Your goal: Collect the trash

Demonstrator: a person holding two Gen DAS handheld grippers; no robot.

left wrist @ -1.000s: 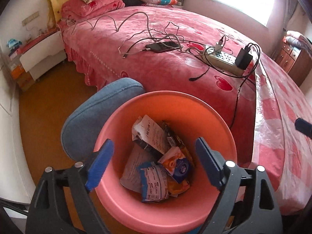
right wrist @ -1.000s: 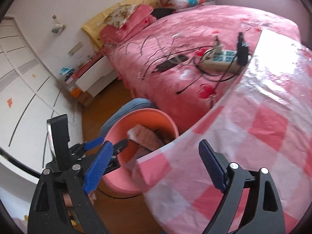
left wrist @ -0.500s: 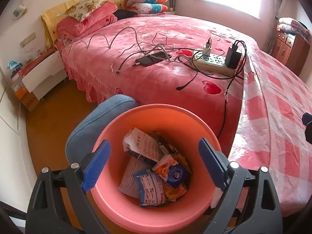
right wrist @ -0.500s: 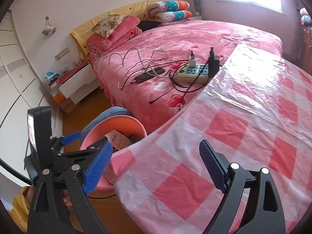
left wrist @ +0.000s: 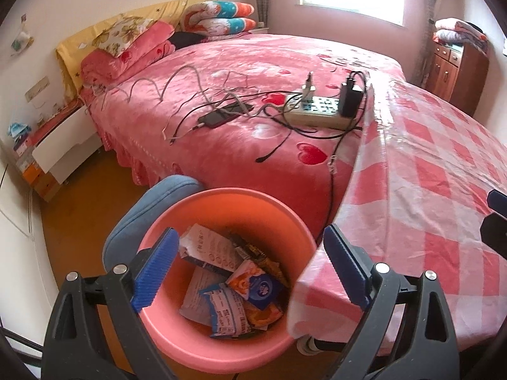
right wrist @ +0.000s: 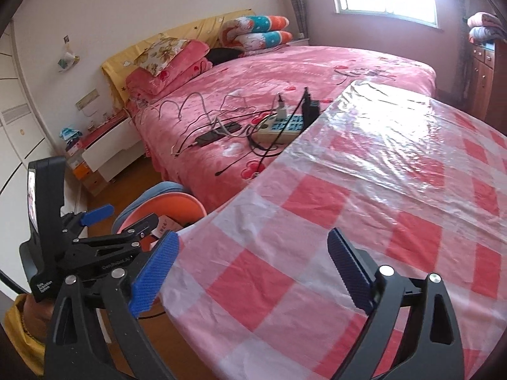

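Coral-pink round plastic bin (left wrist: 177, 342) sits directly under the left gripper (left wrist: 250, 266), whose blue-padded jaws are spread wide and empty. Crumpled snack wrappers and paper cartons (left wrist: 231, 285) lie inside it, between the pads. Blue cushioned chair back (left wrist: 142, 218) touches the bin's far-left rim. Right of the bin hangs a red-and-white checked plastic tablecloth (right wrist: 364, 209); the right gripper (right wrist: 253, 269) hovers over it, jaws parted, holding nothing.
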